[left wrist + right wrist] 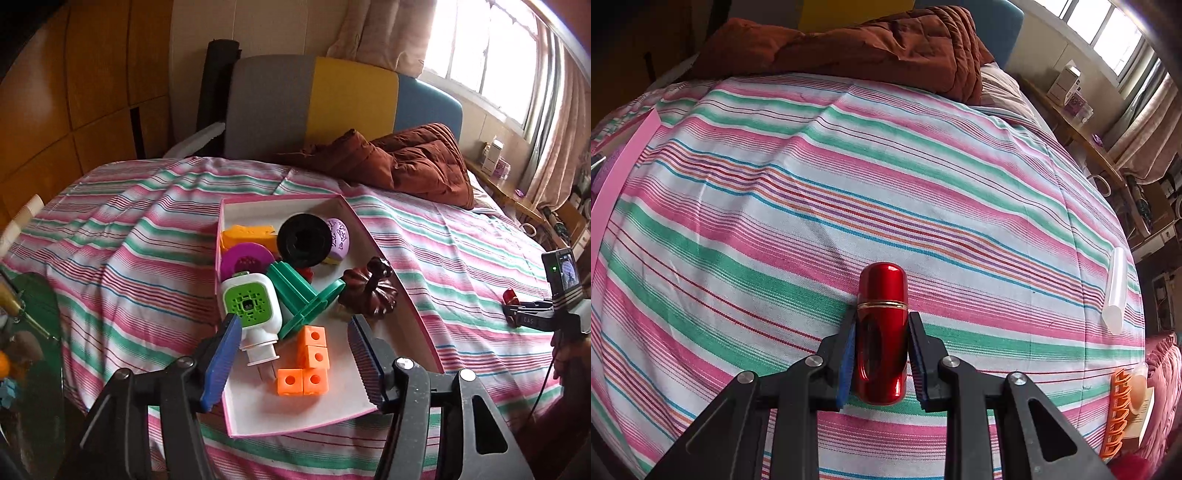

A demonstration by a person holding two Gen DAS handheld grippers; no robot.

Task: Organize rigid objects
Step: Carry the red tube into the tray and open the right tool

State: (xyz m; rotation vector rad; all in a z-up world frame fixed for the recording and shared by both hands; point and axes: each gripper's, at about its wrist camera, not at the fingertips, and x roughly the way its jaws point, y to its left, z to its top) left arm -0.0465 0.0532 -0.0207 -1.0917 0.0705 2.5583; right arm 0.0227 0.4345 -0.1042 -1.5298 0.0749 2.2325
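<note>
Our right gripper (881,354) clamps a glossy red capsule (881,332) between its blue pads, low over the striped bedsheet (849,177), with bare sheet ahead as far as the brown quilt (849,44) and a clear tube (1115,291) lying well to the right. Our left gripper (291,354) hangs with jaws wide over the near end of the pink-rimmed box (421,317). Directly ahead of its fingers sit the orange cubes (308,360) and white plug-in device (253,314), with a green spool (303,295) and black reel (304,240) crowded behind.
</note>
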